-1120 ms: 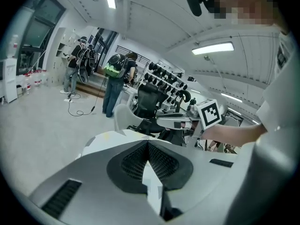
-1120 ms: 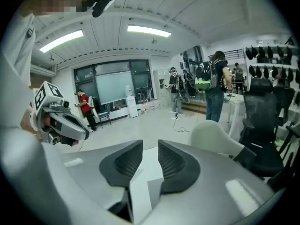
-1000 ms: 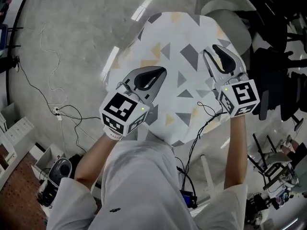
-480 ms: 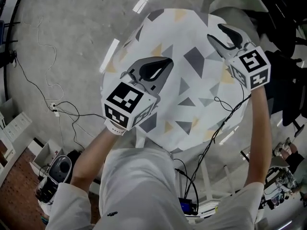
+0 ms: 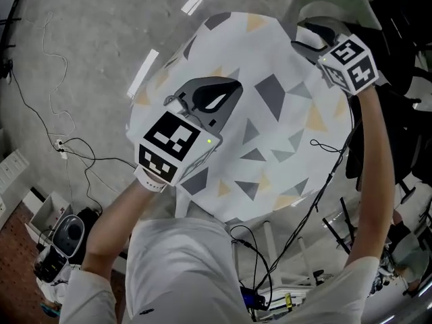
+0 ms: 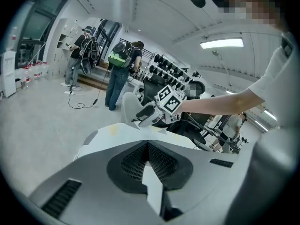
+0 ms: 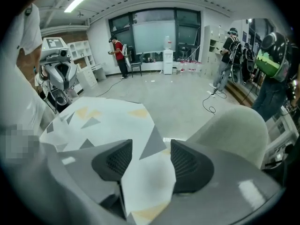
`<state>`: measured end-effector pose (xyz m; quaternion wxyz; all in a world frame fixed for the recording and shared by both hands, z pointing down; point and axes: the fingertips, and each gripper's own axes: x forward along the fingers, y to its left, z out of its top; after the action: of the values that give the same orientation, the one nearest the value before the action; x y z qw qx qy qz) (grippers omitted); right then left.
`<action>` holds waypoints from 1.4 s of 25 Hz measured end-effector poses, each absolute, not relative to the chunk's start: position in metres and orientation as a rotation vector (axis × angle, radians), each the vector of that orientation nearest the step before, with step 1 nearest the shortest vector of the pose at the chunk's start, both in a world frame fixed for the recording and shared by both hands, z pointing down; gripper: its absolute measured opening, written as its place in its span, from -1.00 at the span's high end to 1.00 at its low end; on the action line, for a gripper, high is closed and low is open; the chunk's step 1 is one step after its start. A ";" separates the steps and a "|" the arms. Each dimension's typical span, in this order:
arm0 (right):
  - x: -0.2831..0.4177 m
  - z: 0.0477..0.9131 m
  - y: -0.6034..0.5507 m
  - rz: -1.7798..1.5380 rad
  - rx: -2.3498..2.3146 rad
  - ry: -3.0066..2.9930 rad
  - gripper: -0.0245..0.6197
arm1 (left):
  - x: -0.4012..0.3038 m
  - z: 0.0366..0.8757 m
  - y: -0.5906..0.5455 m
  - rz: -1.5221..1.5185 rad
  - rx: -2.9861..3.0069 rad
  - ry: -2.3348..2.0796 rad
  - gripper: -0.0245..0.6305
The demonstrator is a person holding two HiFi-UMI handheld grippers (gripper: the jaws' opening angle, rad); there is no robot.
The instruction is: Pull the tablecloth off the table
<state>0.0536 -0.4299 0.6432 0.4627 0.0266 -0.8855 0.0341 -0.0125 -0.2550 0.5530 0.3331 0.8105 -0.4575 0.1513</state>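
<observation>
A round table carries a white tablecloth (image 5: 270,133) printed with grey and yellow triangles. My left gripper (image 5: 228,90) hovers over the cloth's middle left, shut, with nothing gripped that I can see; its pads (image 6: 136,161) meet in the left gripper view. My right gripper (image 5: 304,36) is at the table's far right edge. Its jaws are opening, and the cloth's edge (image 7: 145,172) lies between the pads (image 7: 187,165) without being pressed. From the left gripper view the right gripper (image 6: 143,116) shows beyond the cloth (image 6: 112,135).
A pale chair (image 7: 234,125) stands just past the table's far right edge. Black chairs and equipment (image 5: 405,59) crowd the right side. Cables (image 5: 74,147) trail on the floor at left, and one cord (image 5: 331,147) crosses the cloth's right rim. People (image 6: 119,74) stand further off.
My right gripper has moved outward to the table's far right edge and its jaws have spread. The left gripper stays shut over the cloth, almost unmoved.
</observation>
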 end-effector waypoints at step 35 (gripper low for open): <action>0.051 0.627 -0.382 -0.078 -0.249 -2.066 0.88 | -0.013 0.533 -0.268 0.510 2.230 -1.240 0.75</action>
<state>0.0509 -0.3825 0.6269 0.5054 -0.1032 -0.8561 -0.0325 -0.0132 -0.2680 0.5329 0.2663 0.8261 -0.4594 0.1887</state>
